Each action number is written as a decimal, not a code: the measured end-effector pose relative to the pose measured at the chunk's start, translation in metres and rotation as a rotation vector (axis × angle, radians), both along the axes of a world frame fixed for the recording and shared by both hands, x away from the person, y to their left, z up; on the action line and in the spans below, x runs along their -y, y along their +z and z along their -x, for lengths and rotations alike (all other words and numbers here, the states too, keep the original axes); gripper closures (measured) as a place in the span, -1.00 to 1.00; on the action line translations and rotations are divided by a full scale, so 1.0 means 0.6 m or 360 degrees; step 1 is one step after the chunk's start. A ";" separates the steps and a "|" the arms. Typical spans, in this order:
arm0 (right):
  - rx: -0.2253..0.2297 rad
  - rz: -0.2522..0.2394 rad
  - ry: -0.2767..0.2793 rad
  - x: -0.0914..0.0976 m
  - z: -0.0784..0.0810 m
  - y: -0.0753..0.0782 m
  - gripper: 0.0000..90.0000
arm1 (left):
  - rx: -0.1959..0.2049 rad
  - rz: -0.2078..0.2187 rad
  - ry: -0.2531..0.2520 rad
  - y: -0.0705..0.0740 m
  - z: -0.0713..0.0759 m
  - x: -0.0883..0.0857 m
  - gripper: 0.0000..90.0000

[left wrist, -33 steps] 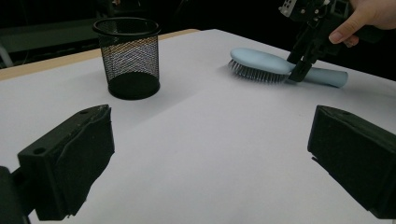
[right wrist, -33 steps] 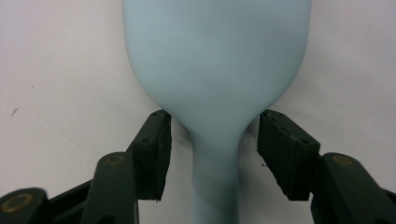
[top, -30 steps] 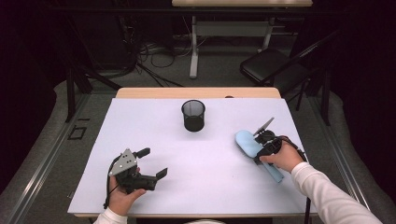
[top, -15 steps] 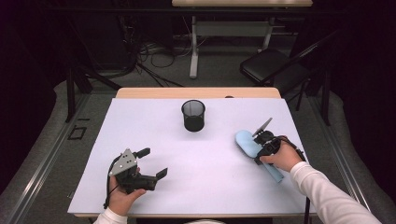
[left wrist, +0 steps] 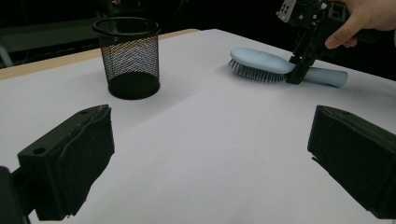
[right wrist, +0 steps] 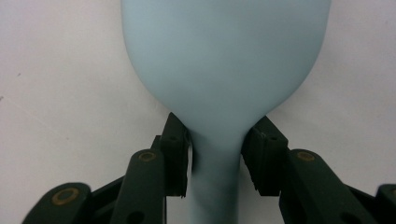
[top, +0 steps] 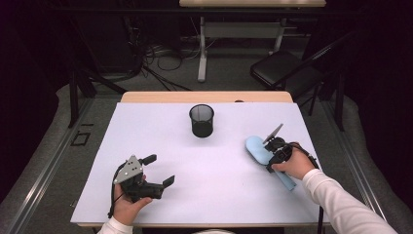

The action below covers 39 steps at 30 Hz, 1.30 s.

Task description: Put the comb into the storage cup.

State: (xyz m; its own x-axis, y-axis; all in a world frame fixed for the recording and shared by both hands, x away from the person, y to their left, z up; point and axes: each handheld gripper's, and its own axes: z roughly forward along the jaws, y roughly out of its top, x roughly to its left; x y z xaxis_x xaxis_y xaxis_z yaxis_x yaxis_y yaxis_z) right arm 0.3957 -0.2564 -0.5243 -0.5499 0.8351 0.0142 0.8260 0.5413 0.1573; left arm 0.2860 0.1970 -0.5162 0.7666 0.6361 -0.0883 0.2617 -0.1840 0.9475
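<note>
Right gripper (right wrist: 215, 156) has been closing, now pinching the hairbrush (right wrist: 224, 60) neck between its jaws for a secure lift; left gripper (left wrist: 205, 158) is spread.

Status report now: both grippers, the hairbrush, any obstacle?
Right gripper just closing on blue hairbrush neck. Left gripper open, idle. Brush bristles-down on table. Mesh cup apart, nothing blocking.

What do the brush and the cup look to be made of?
Brush: probably plastic, pale blue, smooth matte back without seams; bristles look like thin pins, material unclear. Cup: likely black metal wire mesh, see-through walls, solid rim and base.
</note>
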 end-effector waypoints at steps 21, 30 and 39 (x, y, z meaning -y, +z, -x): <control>0.0035 -0.0003 0.0018 0.001 0.004 -0.002 0.50 | 0.0002 0.0005 0.0015 0.000 0.000 0.000 -0.99; 0.0031 0.0011 0.0019 0.002 0.005 -0.001 0.52 | 0.0001 0.0005 0.0014 0.000 0.000 0.000 -0.99; 0.0043 -0.0012 0.0009 0.004 0.007 -0.002 0.54 | -0.0001 0.0003 0.0016 0.000 0.000 0.000 -0.99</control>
State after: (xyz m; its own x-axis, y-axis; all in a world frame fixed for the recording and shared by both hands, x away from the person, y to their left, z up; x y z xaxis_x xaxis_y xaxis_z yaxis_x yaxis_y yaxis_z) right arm 0.3914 -0.2589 -0.5253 -0.5551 0.8318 0.0057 0.8182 0.5448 0.1838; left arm 0.2861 0.1970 -0.5164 0.7602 0.6434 -0.0901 0.2644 -0.1797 0.9475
